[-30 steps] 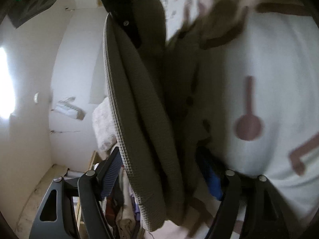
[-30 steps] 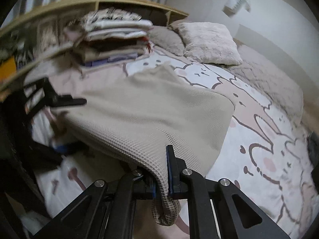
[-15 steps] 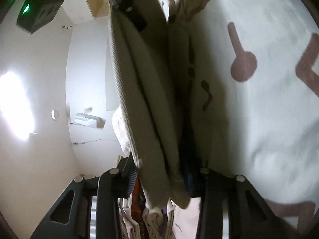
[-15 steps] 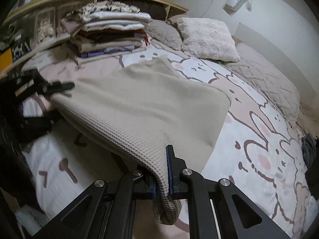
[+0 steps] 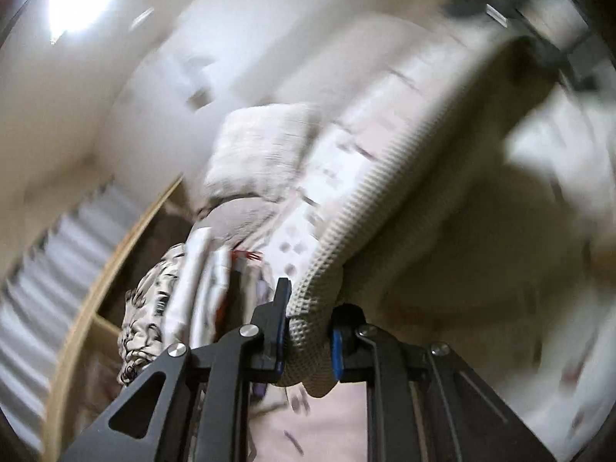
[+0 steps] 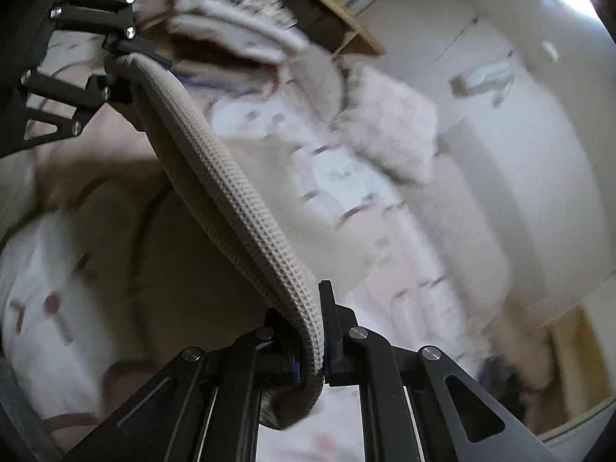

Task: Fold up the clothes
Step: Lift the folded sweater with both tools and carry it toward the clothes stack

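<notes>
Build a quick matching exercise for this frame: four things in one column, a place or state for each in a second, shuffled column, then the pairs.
Things:
1. beige waffle cloth
2. stack of folded clothes
3. fluffy pillow
4. right tool

Places or states:
A. lying on the bed near the wall
B. stretched in the air between the two tools
C. piled beside the wooden headboard
D. clamped on an edge of the cloth

Pairs: 1-B, 2-C, 3-A, 4-D
</notes>
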`<state>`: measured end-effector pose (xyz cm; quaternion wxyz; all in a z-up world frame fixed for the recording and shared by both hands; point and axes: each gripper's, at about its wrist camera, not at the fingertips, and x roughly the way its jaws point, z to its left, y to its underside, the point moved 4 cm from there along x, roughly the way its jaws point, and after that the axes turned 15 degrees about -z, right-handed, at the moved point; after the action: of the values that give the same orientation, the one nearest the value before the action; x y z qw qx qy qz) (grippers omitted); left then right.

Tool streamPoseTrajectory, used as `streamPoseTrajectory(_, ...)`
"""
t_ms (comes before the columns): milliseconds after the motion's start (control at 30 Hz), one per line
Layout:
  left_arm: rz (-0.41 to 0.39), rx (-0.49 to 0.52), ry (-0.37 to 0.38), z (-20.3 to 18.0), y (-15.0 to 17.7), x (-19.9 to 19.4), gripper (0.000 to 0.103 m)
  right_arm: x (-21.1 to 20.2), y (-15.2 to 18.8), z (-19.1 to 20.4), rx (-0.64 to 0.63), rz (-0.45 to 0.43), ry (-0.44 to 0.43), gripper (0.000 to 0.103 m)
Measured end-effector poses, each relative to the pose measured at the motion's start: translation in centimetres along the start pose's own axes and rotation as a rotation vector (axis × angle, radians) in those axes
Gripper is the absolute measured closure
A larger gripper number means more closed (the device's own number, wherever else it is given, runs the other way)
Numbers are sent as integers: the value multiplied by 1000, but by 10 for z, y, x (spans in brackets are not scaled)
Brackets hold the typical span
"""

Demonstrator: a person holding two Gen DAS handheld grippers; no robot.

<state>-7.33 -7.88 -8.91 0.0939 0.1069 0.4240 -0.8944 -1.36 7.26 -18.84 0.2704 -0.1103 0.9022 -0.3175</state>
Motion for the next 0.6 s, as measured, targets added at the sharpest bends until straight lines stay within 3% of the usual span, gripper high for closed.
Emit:
streamPoseTrajectory(200, -73, -259, -124, 125, -88, 5, 86, -6, -118, -103, -64, -98, 158, 95)
streamPoseTrajectory(333, -117, -327, -209, 201, -131, 9, 86, -14, -192, -153, 8, -143, 159, 95)
streamPoseTrajectory(433, -148, -384, -261, 264, -153, 3, 86, -26, -253, -179, 12, -234, 186, 95)
streamPoseTrajectory(600, -199, -441, -363, 351, -158, 9, 86, -25, -340, -202, 3, -372, 220, 95)
